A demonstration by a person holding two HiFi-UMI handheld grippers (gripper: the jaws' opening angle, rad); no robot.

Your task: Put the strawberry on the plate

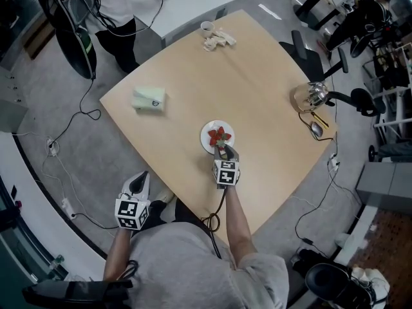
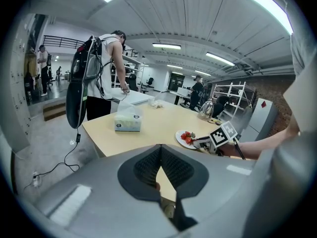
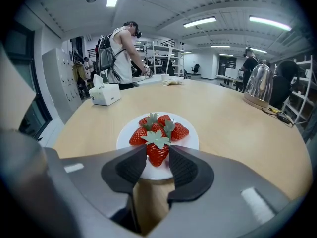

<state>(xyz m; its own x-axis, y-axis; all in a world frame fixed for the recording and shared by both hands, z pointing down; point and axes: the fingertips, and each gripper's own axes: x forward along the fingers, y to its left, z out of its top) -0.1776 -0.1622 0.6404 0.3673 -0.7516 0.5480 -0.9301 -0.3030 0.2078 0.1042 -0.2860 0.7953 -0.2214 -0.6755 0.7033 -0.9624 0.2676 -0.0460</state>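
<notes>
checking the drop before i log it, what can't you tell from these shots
Whether the pads press the strawberry or just flank it: right gripper view, contact too fine to judge.
The plate's near edge: head view, hidden under the right gripper.
What the pale heap far off is: too small in every view.

You have bare table (image 1: 257,89) on every side of the plate (image 1: 206,134) at mid-frame. The tissue box (image 1: 149,99) stands well off at left, the kettle (image 1: 311,96) at far right, the cup (image 1: 206,28) at top. Strawberries (image 1: 219,135) crowd the plate's middle.
</notes>
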